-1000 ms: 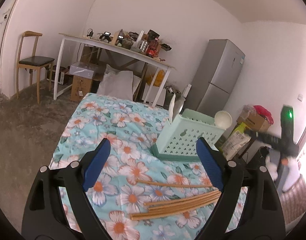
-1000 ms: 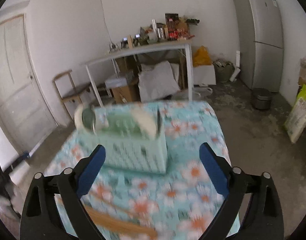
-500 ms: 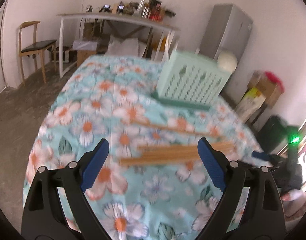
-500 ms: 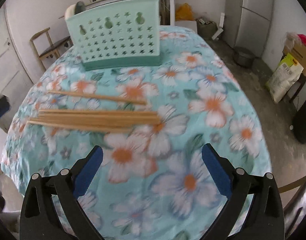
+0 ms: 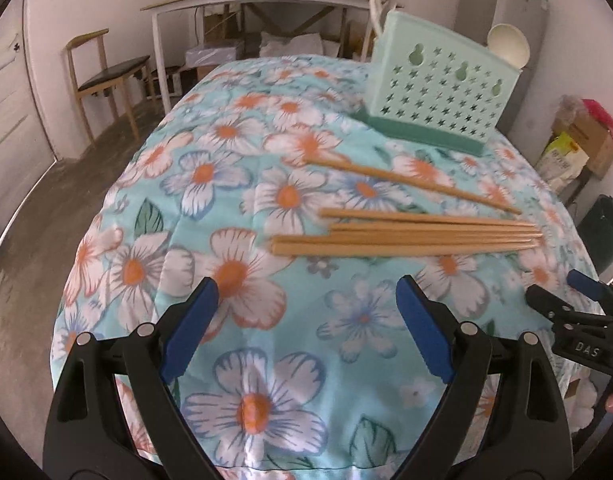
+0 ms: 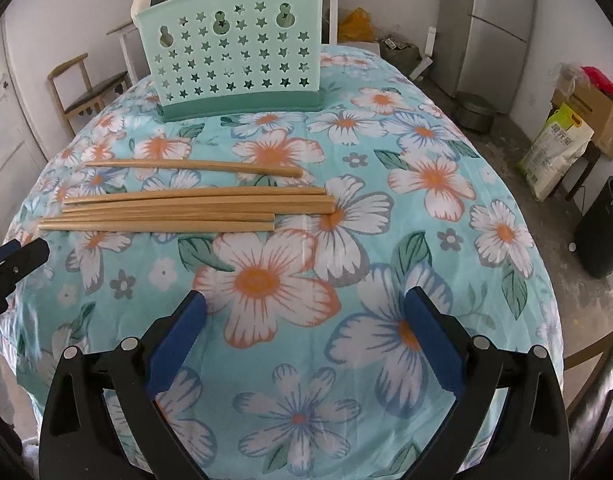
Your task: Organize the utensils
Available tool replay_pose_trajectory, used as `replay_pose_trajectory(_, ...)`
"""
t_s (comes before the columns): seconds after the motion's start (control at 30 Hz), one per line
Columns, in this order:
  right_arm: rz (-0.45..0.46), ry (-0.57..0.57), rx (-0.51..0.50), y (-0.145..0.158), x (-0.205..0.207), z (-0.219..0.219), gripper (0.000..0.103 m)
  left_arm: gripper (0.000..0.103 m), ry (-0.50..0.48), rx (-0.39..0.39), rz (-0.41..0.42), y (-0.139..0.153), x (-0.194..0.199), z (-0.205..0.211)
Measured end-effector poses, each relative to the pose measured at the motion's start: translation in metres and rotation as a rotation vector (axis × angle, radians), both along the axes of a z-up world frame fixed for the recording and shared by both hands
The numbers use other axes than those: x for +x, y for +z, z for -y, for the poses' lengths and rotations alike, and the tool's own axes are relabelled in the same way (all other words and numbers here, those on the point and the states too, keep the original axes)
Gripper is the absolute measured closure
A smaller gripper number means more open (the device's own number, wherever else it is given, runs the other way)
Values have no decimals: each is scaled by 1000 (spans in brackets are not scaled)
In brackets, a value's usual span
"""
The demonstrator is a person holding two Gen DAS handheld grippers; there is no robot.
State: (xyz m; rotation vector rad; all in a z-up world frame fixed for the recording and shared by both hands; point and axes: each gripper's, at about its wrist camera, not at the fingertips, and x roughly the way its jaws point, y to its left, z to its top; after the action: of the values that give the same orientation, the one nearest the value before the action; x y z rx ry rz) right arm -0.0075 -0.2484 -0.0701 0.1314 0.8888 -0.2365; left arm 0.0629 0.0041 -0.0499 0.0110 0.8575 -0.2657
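- Hovering above the near edge of the counter [image 6: 486, 128], the right gripper [image 6: 304, 344] had its blue-padded jaws spread wide and held nothing.
- The left gripper [image 5: 306, 328] was likewise spread and empty, poised over the flowered cloth [image 5: 210, 184] on the opposite side; its tip also showed at the left margin of the right wrist view.
- Beyond both grippers, wooden chopsticks [image 6: 194, 208] lay flat on the cloth in a close bundle, their sides touching; one single chopstick [image 6: 194, 168] lay apart, nearer the holder.
- Farther still stood the mint-green perforated utensil holder [image 6: 234, 60], upright, well apart from the chopsticks.
- Handling, as judged: the chopsticks were probably light, stiff and smooth, apt to roll or pivot in a pinch; a hold near the middle would likely keep one level, while the soft cloth might yield under the pads.
- The single chopstick seemed the easier one to take, being free of neighbours.
- Hard to make out: the exact number in the bundle, since they overlapped.
- The holder's interior and compartments were hidden behind its wall; only a pale rounded spoon bowl [image 5: 508, 44] and white handles rose above the rim.
- The counter's near edge was cut off by the gripper bodies.
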Motion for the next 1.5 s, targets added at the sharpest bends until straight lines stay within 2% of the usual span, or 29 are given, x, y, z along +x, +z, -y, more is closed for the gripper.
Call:
replay_pose_trajectory(0.77,69,-13,-11,-6,-7,-1,6,14,56,55,-6,-9,1,4)
replay_pose_trajectory(1.5,135,-37,-31,-8,-17,-5,6,8,65,77,-10,-13,4,9)
